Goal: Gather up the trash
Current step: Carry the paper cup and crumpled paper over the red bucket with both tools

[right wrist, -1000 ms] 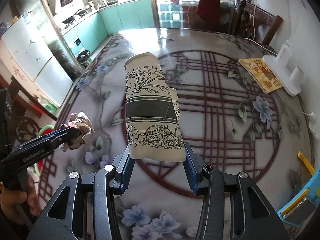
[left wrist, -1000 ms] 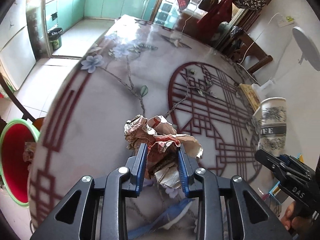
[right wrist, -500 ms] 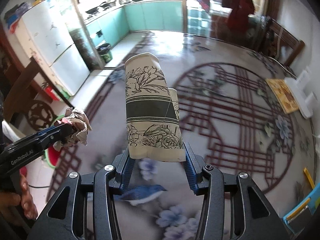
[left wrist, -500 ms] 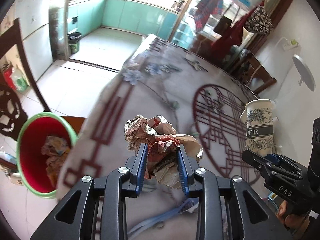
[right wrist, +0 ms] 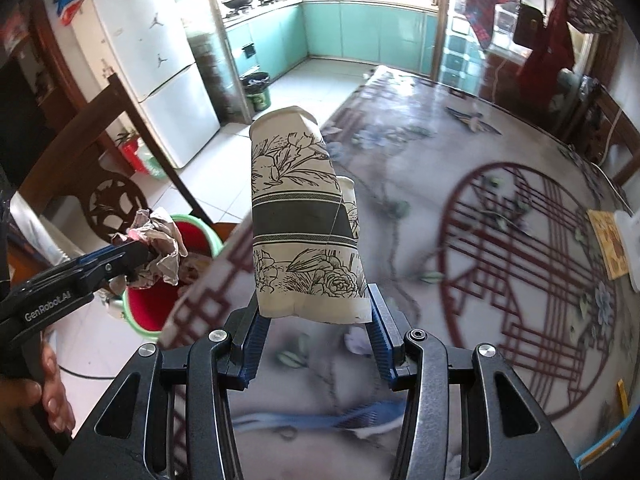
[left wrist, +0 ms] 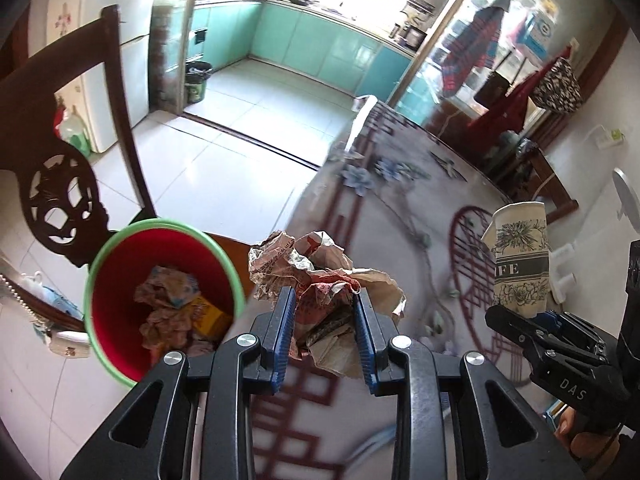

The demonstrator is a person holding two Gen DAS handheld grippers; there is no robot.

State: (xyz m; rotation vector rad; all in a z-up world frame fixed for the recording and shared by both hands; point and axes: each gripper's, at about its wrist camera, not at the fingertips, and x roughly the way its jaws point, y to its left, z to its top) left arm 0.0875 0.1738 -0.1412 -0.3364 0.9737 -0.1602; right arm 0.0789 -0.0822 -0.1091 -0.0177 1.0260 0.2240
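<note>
**Both grippers carrying trash beside the bin**

The crumpled paper wad (left wrist: 320,280) is sitting clamped between the blue pads of the left gripper (left wrist: 325,306), bulging up and forward past the fingertips, with creased flaps hanging below the pads. The flattened paper cup (right wrist: 304,220), printed with black flowers and a dark band, is standing upright in the right gripper (right wrist: 314,312), whose pads are pressing on its lower edge from either side; its crushed rim is pointing away from the tool.

Just left of the left gripper and lower down, the red bin with a green rim (left wrist: 120,280) is lying open, with crumpled paper and a yellow carton (left wrist: 208,316) already inside. Seen from the right gripper, the wad is hanging over the near edge of that bin, at the left.

Under both tools, the patterned table (right wrist: 500,240) with red lattice and flowers is spreading ahead and to the right. A dark carved wooden chair (left wrist: 64,196) is standing behind the bin. A hand (right wrist: 48,396) is gripping the left tool's handle.
</note>
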